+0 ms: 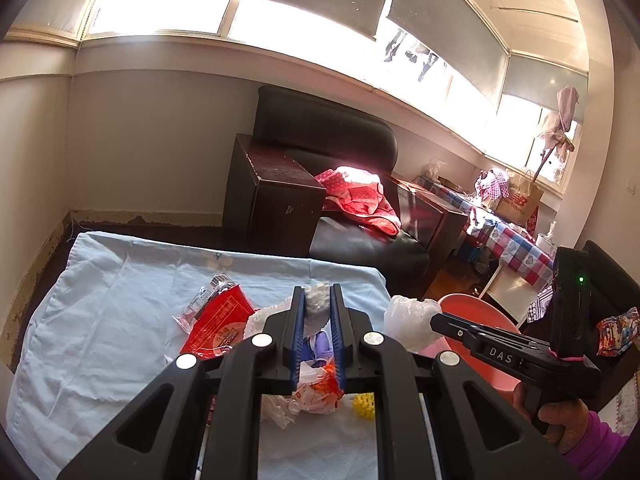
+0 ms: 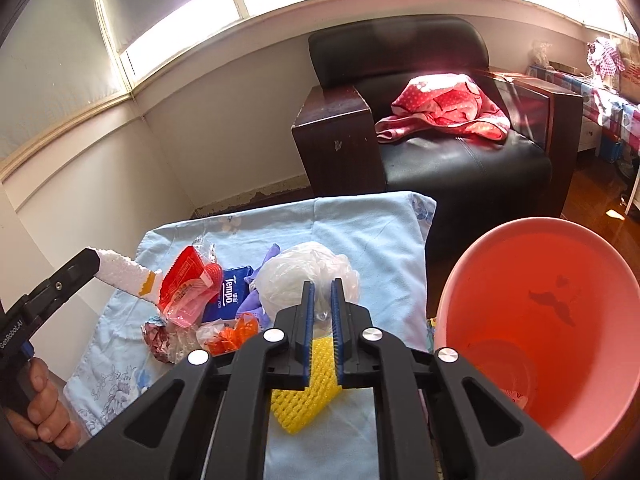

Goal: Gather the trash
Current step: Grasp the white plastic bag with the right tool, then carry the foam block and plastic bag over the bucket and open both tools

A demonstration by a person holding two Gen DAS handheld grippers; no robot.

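Observation:
My left gripper (image 1: 317,292) is shut on a white foam piece (image 1: 318,312), which sticks out past its tips above the trash pile. In the right wrist view the same left gripper (image 2: 94,262) holds that foam piece (image 2: 124,276) out over the table's left side. My right gripper (image 2: 323,286) is shut on a crumpled clear plastic bag (image 2: 304,274). From the left it shows as the right gripper (image 1: 434,322) with the bag (image 1: 408,322) at its tip, next to the pink basin (image 1: 476,308). The basin (image 2: 540,320) stands at the table's right edge.
On the light blue cloth (image 2: 360,232) lie a red wrapper (image 2: 186,284), a blue Tempo tissue pack (image 2: 230,296), a purple glove (image 2: 256,292), orange scraps (image 2: 236,334) and a yellow foam net (image 2: 308,392). A black armchair (image 2: 460,160) stands behind the table.

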